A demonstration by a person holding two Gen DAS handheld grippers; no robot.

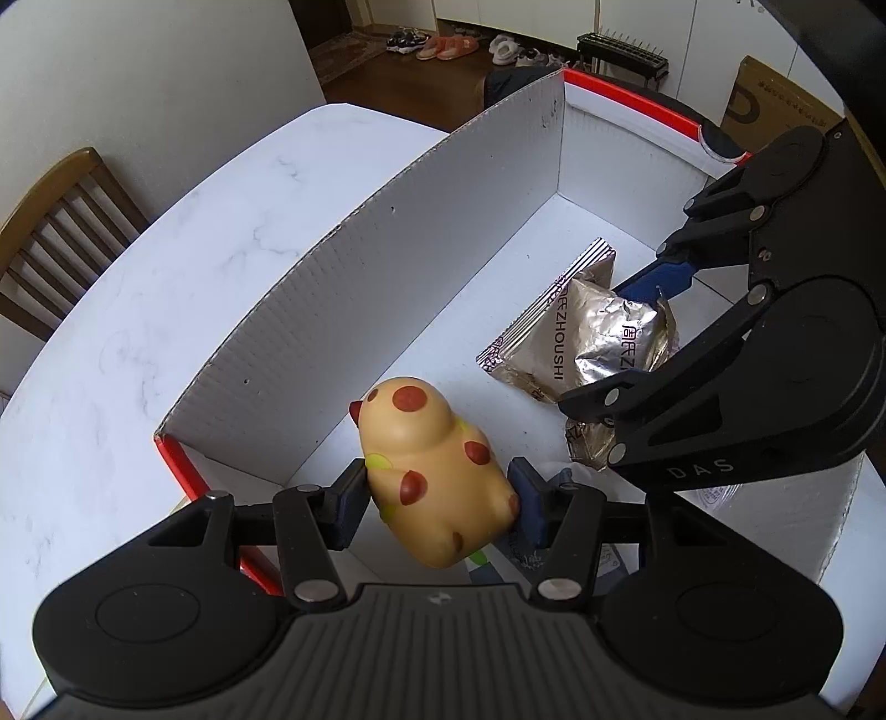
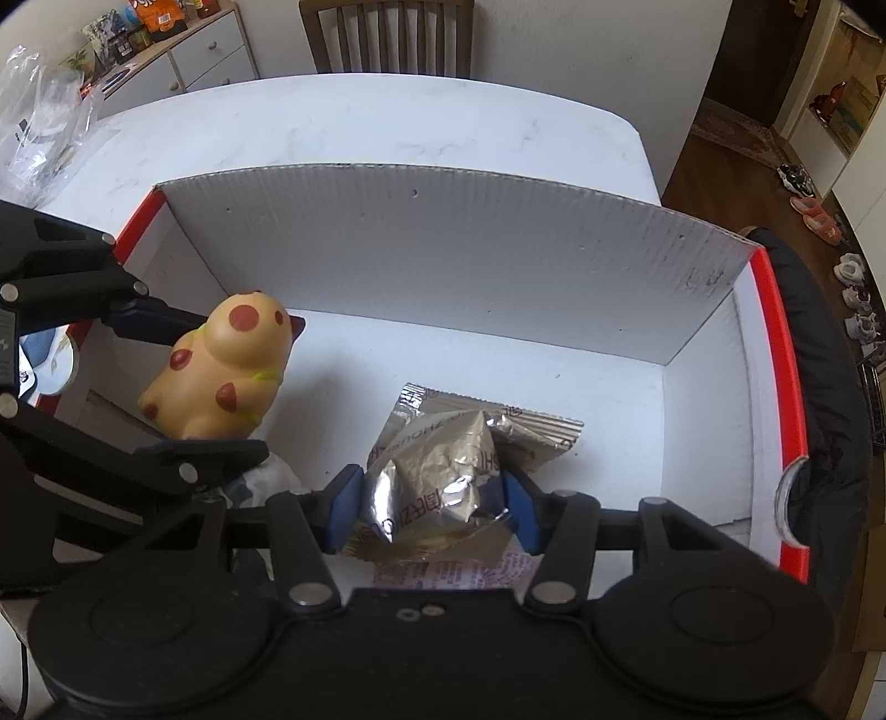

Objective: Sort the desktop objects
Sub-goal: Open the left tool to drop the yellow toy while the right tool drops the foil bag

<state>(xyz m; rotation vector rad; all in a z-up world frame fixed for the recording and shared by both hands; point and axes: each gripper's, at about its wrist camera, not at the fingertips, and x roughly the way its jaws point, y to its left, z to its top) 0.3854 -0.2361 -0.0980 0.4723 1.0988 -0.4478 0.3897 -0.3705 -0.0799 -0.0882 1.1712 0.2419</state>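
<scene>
Inside box (image 1: pixel 387 266), left hand-held gripper (image 1: pixel 440 498) grips spotted yellow toy (image 1: pixel 432 471), right hand-held gripper (image 2: pixel 432 507) grips crinkled foil packet (image 2: pixel 443 476)

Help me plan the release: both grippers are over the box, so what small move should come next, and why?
Probably lower both a little, then open: the left gripper clamps the spotted toy and the right gripper the foil packet, both inside the white box.

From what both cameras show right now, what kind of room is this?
Probably a home dining area: a white marble-patterned table with a brown wooden slat-back chair behind it, a white drawer cabinet, and several pairs of shoes on the dark wooden floor.
</scene>
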